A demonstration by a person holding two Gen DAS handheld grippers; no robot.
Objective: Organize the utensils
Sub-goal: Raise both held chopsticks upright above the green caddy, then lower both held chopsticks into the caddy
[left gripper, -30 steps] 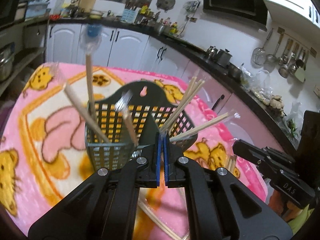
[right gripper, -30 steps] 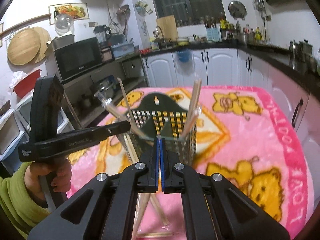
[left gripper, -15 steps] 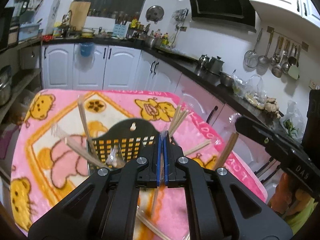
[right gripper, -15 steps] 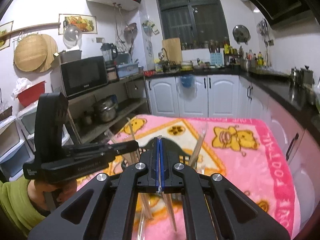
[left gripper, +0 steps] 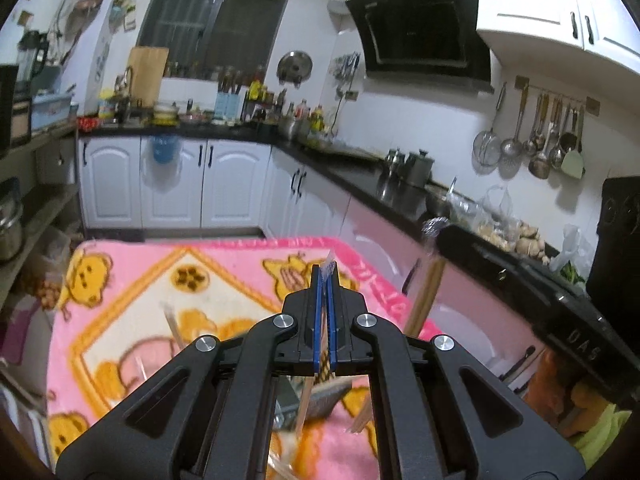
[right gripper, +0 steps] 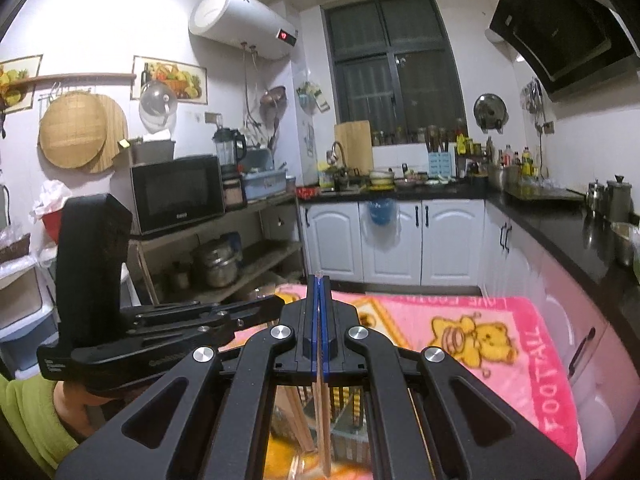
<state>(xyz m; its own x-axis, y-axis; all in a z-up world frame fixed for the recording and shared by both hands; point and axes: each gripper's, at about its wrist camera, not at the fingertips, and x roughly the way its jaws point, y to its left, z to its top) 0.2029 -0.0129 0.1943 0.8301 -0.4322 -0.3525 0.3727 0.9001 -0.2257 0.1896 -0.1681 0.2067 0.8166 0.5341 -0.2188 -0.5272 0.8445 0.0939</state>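
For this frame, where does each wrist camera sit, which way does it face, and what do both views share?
Left wrist: behind the left tool, shut on wrapped chopsticks, facing the range hood; the right tool shows beside it.
Right wrist: behind the right tool, shut on a chopstick pair, facing the window and microwave; the left tool shows.
Shared: pink blanket, white cabinets, blue bag.

Thin pale wooden chopsticks in clear plastic wrap (right gripper: 322,420), upright, tips down in dark slotted plastic utensil basket (right gripper: 347,404) on pink blanket.
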